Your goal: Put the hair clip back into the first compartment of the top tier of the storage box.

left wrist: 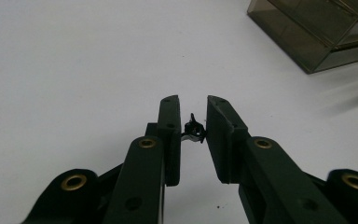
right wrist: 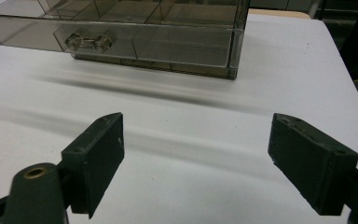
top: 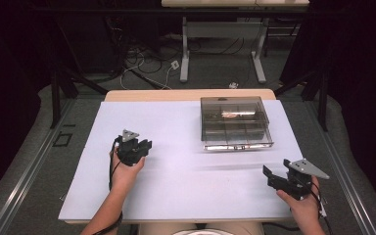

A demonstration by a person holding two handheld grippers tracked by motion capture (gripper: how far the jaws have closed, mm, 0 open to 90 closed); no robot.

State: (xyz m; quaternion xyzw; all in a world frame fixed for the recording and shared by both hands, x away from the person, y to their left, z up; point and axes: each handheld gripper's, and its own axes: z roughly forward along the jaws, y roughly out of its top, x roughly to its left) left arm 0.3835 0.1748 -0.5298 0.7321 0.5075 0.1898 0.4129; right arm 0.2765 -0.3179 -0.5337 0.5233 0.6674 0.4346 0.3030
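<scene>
A small black piece [left wrist: 194,130] sits between the pads of the left tongs [left wrist: 193,100], reaching from one inner face to the other. The jaws stand narrow and look pinched on it, though it is too small to tell what it is. In the high view these tongs [top: 144,146] are at the left of the white tabletop [top: 176,186], with the left hand [top: 125,169] behind them.

Further out, a smoky clear box [top: 234,115] stands on the far right part of the tabletop — it is split into compartments and has a clear handle [right wrist: 88,42] on its near front. It lies well apart from both tongs.

The right tongs [right wrist: 198,123] stand wide with nothing between the pads — bare tabletop shows through the gap. In the high view they [top: 269,172] are near the front right corner, gripped by the right hand [top: 301,200] and pointing left.
</scene>
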